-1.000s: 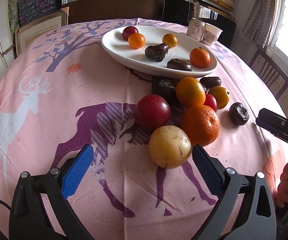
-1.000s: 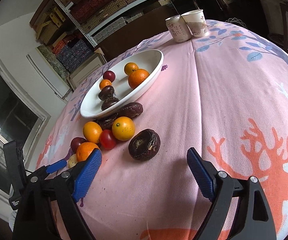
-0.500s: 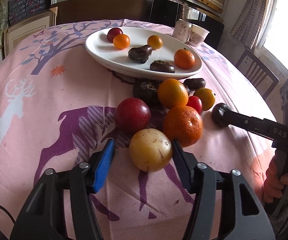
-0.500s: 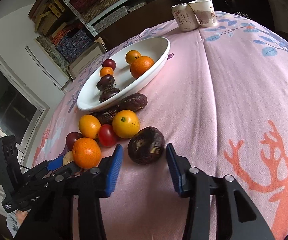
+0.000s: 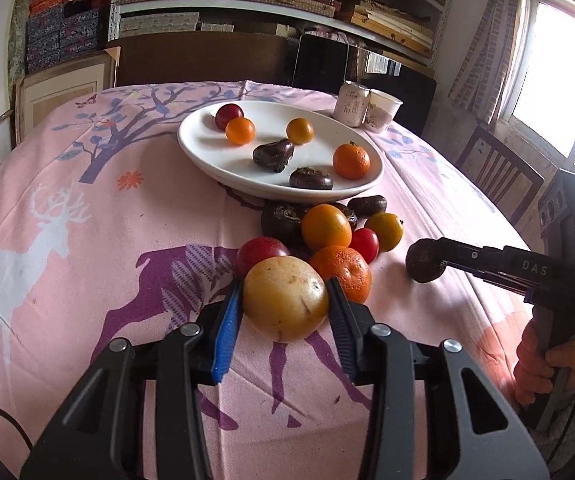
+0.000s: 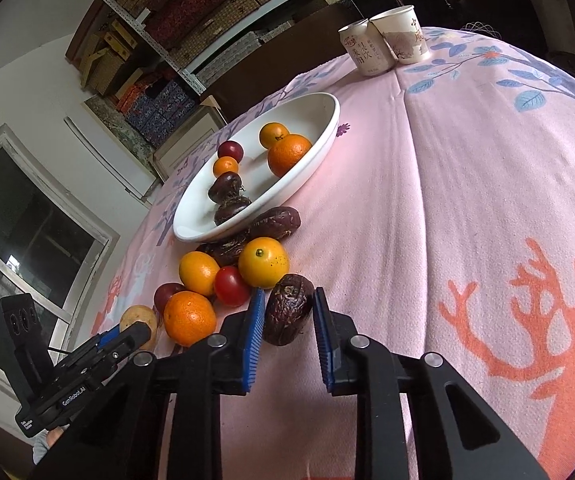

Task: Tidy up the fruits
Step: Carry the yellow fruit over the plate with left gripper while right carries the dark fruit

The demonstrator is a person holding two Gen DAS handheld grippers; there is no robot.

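We see our left gripper [image 5: 285,306] closing its jaws on a yellow fruit [image 5: 285,298], both pads pressed to its sides; that fruit hides part of the red fruit [image 5: 259,250] and mandarin [image 5: 345,270] behind it. Our right gripper [image 6: 289,314] is clamped shut on a wrinkled dark fruit [image 6: 287,314], whose lower end sits in shadow between the pads. The loose pile lies on the pink tablecloth [image 5: 87,280] just in front of the white plate [image 5: 203,148], which holds six fruits. A dark fruit under the plate's rim is half hidden. Only part of our right hand [image 5: 547,364] shows at the frame edge.
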